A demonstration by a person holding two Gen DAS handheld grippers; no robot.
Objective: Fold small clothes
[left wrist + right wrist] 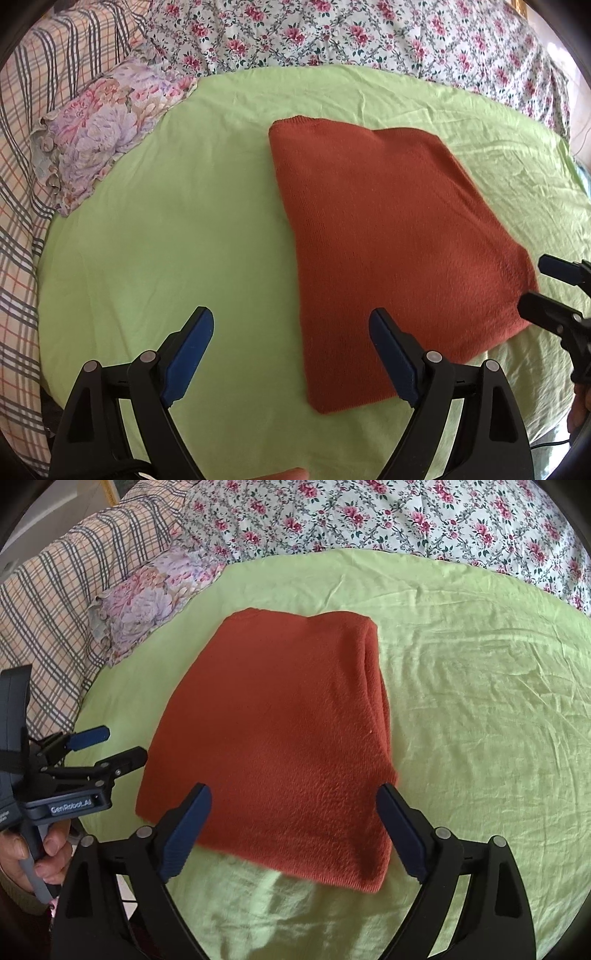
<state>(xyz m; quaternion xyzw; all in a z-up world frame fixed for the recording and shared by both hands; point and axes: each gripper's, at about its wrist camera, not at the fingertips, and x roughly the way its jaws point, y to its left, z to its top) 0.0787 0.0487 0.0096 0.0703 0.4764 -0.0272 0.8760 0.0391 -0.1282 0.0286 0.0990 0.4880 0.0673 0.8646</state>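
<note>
Folded rust-red knit [388, 240] lying flat on the green sheet [166, 240], near its middle, stacked layers visible along its right edge in the right wrist view. Left gripper [291, 325]: fingers spread wide, holding nothing, poised above the sheet and the knit's near-left edge. Right gripper [293, 801]: likewise spread and empty, above the knit's near edge. Floral pillow [99, 140] at the sheet's far-left corner; plaid bedding [22, 184] and flowered quilt [369, 33] beyond.

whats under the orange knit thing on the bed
The folded orange knit garment lies flat on the light green sheet, which shows all around it. Stacked layers show at its right edge; whatever lies inside the folds or directly beneath is covered.
</note>
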